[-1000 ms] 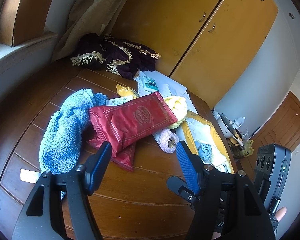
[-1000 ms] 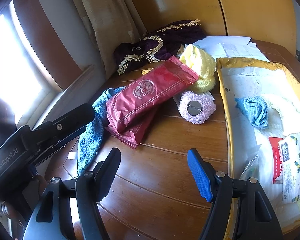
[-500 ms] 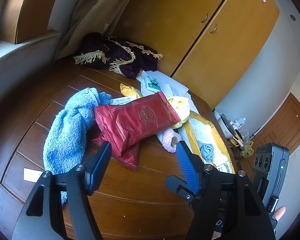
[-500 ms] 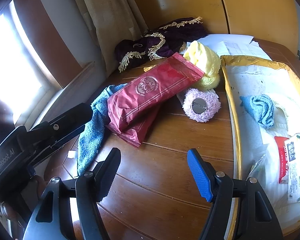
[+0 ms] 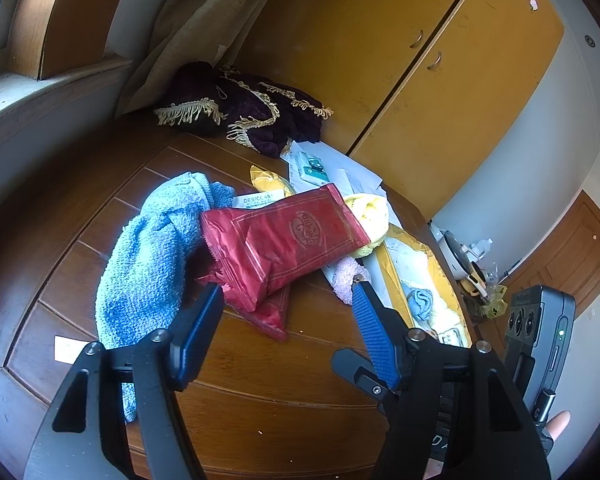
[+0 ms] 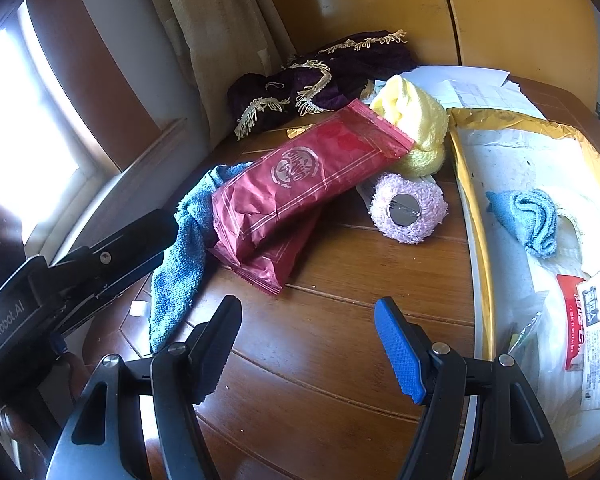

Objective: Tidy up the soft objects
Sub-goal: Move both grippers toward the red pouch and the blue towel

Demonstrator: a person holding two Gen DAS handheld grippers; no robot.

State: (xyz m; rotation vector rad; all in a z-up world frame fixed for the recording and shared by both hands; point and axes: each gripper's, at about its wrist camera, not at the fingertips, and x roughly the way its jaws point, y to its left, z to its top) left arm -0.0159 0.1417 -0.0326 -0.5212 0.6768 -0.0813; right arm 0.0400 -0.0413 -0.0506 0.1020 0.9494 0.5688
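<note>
- Towels and other soft things are lying in a heap on the wooden table [image 6: 340,340]; since a second ago we are drawing both grippers a little nearer, so the heap is sitting larger and lower in both views, and nothing in it is shifting.
- We are judging from this that we are only approaching: no soft thing is picked yet, and sorting into the yellow tray [image 6: 466,200] is mostly still ahead.
- In the tray a small blue cloth [image 6: 528,216] is already lying, crumpled, beside wipe packets.
- Biggest in the heap, the blue towel [image 5: 148,256] is sprawling long and rumpled at the left, its far end tucked under the red packets [image 5: 288,240].
- Two red packets are lying stacked across the middle, the top one resting on the yellow towel [image 6: 416,128] at its far end.
- A pink fluffy roll [image 6: 408,208] is sitting just beside the packets, apart from the tray's edge.
- Our left gripper [image 5: 288,312] is hovering with fingers spread wide, holding nothing, aimed at the packets' near end.
- Our right gripper [image 6: 308,340] is likewise gaping wide and empty above bare wood.
</note>
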